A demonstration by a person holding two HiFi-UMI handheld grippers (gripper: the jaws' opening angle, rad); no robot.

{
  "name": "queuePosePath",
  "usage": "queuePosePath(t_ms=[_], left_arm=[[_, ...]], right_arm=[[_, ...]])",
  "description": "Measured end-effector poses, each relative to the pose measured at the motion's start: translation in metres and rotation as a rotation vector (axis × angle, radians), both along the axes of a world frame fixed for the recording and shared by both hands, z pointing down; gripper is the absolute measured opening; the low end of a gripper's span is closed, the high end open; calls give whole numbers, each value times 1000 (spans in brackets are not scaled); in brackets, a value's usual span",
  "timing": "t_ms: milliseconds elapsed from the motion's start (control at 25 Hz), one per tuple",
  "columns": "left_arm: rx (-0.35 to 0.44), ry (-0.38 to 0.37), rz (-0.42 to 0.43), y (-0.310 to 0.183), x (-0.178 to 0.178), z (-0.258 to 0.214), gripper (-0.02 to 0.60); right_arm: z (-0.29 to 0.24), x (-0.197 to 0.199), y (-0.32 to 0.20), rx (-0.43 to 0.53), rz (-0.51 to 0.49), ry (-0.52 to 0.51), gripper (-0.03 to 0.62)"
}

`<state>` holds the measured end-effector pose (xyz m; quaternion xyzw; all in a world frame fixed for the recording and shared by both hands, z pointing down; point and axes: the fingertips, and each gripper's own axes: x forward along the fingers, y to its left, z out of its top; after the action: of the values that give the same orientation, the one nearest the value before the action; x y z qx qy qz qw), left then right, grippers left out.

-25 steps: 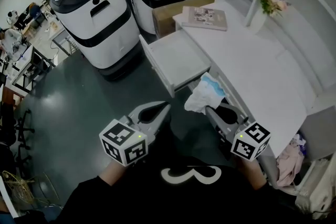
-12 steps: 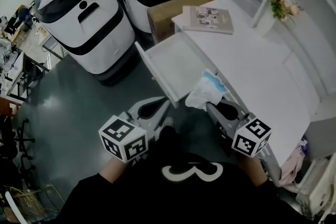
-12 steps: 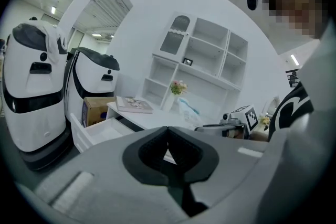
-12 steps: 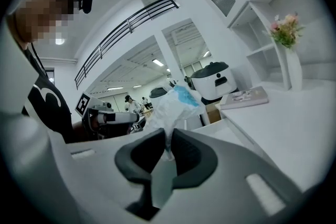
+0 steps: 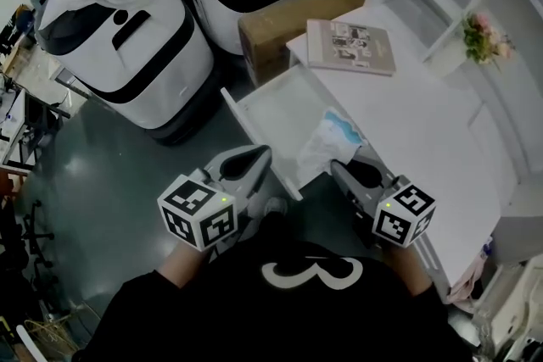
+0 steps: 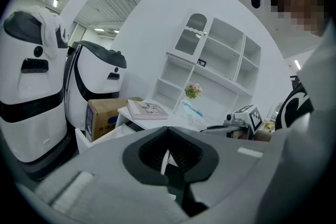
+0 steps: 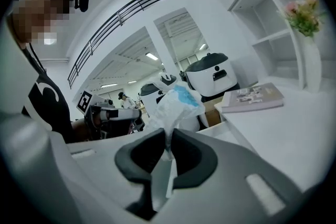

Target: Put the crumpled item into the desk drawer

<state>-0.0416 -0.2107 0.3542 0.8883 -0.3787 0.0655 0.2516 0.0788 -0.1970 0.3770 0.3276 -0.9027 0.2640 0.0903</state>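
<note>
My right gripper point(image 5: 338, 166) is shut on the lower end of a crumpled white item with a blue patch point(image 5: 326, 141). The item hangs over the near right corner of the open white desk drawer point(image 5: 254, 138), right by the desk's edge. In the right gripper view the crumpled item point(image 7: 176, 104) rises from between the pinched jaws of that gripper point(image 7: 169, 137). My left gripper point(image 5: 260, 154) hovers to the left, just in front of the drawer's front panel, jaws together and holding nothing. In its own view the left gripper point(image 6: 168, 155) shows only a thin slit between the pads.
A book point(image 5: 350, 45) lies on the white desk point(image 5: 407, 123), and a vase of flowers point(image 5: 480, 40) stands by the shelves. A cardboard box point(image 5: 293, 19) sits behind the drawer. Two white-and-black machines point(image 5: 127, 38) stand on the dark floor to the left.
The right gripper has carried the crumpled item leftwards from the desk's edge until it is over the drawer. The left gripper has stayed shut and hardly moved.
</note>
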Motion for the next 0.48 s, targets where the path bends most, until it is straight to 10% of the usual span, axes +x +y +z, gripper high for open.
queuePosePath(t_ms=[480], left_arm=[[-71, -12, -3, -79, -31, 41, 6]], right_arm=[[61, -33, -83, -89, -4, 66, 43]])
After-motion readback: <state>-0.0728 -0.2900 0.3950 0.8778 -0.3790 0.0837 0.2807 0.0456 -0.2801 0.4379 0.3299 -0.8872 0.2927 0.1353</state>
